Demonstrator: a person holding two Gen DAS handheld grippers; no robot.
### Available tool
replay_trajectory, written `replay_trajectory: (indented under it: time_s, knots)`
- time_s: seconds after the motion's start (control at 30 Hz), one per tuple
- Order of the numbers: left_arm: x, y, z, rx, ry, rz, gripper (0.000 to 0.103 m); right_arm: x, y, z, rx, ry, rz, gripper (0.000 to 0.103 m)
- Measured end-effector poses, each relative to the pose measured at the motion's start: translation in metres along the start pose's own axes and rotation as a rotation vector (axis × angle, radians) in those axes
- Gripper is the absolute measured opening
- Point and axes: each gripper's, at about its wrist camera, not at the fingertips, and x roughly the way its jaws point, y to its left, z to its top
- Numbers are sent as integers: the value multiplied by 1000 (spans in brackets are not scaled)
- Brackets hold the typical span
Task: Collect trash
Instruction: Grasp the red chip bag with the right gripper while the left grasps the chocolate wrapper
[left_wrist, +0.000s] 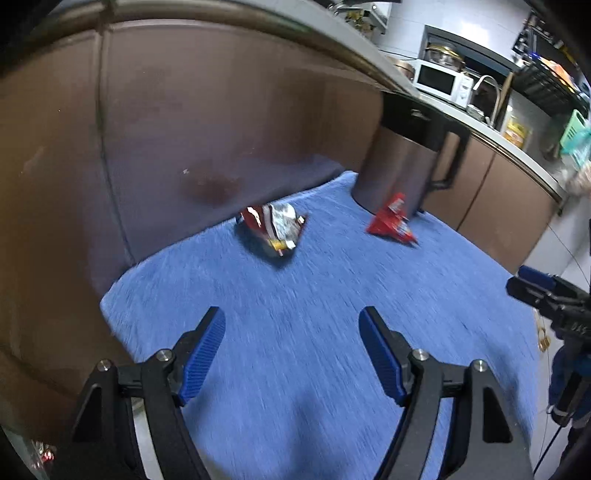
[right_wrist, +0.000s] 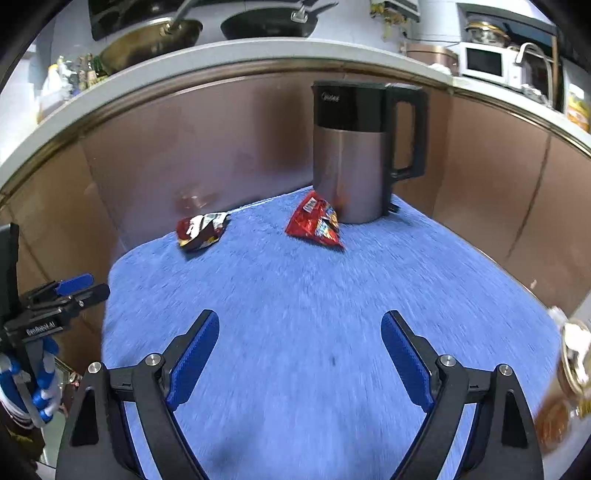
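Two crumpled snack wrappers lie on a blue fuzzy mat (left_wrist: 295, 295). A dark red and silver wrapper (left_wrist: 275, 227) sits at the mat's far left, also in the right wrist view (right_wrist: 201, 230). A bright red wrapper (left_wrist: 391, 219) lies against the kettle's base, also in the right wrist view (right_wrist: 316, 223). My left gripper (left_wrist: 293, 332) is open and empty above the near mat. My right gripper (right_wrist: 299, 332) is open and empty too; it also shows at the right edge of the left wrist view (left_wrist: 535, 288).
A steel and black electric kettle (right_wrist: 354, 155) stands at the mat's far edge. Brown cabinet fronts (left_wrist: 184, 129) rise behind the mat under a counter with pans (right_wrist: 155, 37), a microwave (right_wrist: 484, 61) and a tap. A bottle (right_wrist: 569, 376) stands at the far right.
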Motion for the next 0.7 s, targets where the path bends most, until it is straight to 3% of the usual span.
replay_trajectory:
  time_s: [0.27, 0.57, 0.67, 0.7]
  knots:
    - [100, 18, 53, -60, 69, -13, 74, 117, -12, 58, 16, 10, 59, 91]
    - [159, 38, 74, -171, 119, 15, 72, 197, -32, 90, 98, 23, 47, 92]
    - [170, 36, 71, -168, 154, 35, 45, 213, -38, 94, 131, 40, 40, 89]
    - [172, 37, 70, -170, 160, 40, 37, 217, -39, 93, 139, 51, 37, 82]
